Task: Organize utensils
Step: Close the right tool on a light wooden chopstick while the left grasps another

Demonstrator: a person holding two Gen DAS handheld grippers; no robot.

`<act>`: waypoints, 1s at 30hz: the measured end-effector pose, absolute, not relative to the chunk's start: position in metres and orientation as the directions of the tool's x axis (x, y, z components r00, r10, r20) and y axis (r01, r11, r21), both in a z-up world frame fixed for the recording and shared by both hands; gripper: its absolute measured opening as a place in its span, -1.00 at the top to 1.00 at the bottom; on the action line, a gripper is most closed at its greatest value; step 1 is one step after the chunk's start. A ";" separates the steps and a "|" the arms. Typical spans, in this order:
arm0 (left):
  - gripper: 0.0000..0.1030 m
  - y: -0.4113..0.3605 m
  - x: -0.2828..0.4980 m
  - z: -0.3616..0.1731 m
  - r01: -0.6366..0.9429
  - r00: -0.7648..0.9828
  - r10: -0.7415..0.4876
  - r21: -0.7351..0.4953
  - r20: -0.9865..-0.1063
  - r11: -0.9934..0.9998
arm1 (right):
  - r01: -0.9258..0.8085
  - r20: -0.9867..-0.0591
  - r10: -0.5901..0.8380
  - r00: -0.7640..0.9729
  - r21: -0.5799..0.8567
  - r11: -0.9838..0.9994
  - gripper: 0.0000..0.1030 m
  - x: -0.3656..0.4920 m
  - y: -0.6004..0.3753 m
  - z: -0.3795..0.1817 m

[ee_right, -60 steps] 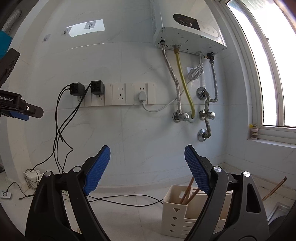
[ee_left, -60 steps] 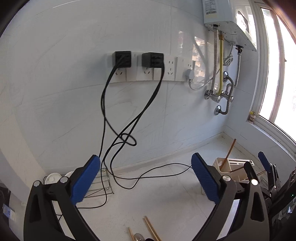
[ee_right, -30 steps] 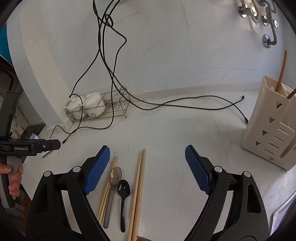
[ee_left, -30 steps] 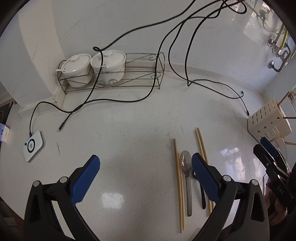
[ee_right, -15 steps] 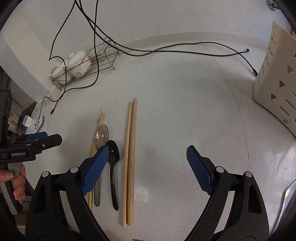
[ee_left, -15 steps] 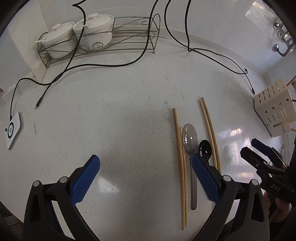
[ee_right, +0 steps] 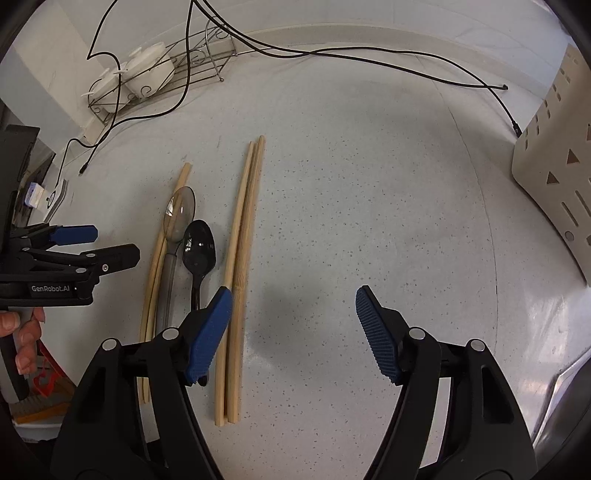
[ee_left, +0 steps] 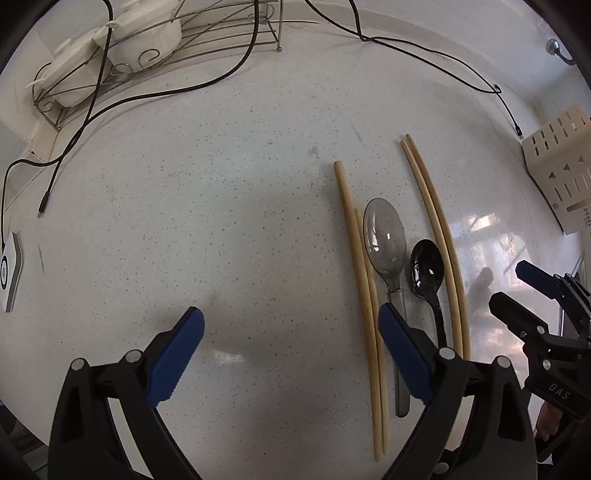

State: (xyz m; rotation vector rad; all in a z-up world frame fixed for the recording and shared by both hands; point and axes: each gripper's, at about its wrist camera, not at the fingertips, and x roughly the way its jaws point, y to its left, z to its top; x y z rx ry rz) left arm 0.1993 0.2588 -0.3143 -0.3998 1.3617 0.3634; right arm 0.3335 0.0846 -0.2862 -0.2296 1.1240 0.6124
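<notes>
Left wrist view: my left gripper (ee_left: pixel 290 338) points down at the speckled counter (ee_left: pixel 221 221), jaws wide, nothing btwn them. Its right pad sits over the handle of the clear spoon (ee_left: pixel 384 240), lower centre-right of frame. Utensils lie in a row there: left chopstick pair (ee_left: pixel 360 280), clear spoon, black spoon (ee_left: pixel 426 269), then right chopstick pair (ee_left: pixel 437 229). Cream utensil holder (ee_left: pixel 561 177) at right edge, well apart from them. Wire rack (ee_left: pixel 207 26) w/ white lidded pots (ee_left: pixel 110 48) upper left; black cables (ee_left: pixel 424 55) trail across the top.

Right wrist view: my right gripper (ee_right: pixel 293 323) is closing, jaws at mid width, only bare counter btwn the pads. Its left pad overlaps the right chopstick pair (ee_right: pixel 242 240), lower centre. Left gripper shows at left edge, w/ the person's fingers (ee_right: pixel 22 332) on its grip.
</notes>
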 end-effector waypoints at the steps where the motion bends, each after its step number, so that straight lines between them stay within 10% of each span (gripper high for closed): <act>1: -0.81 0.257 0.201 -0.316 -0.468 0.166 0.021 -0.060 -0.986 0.882 | -0.566 -0.894 0.340 0.292 0.125 0.815 -0.27 0.332 0.084 -0.286; 30: -0.47 0.243 0.214 -0.329 -0.436 0.114 0.031 -0.022 -0.993 0.900 | -0.632 -0.938 0.250 0.239 0.045 0.773 0.20 0.322 0.113 -0.300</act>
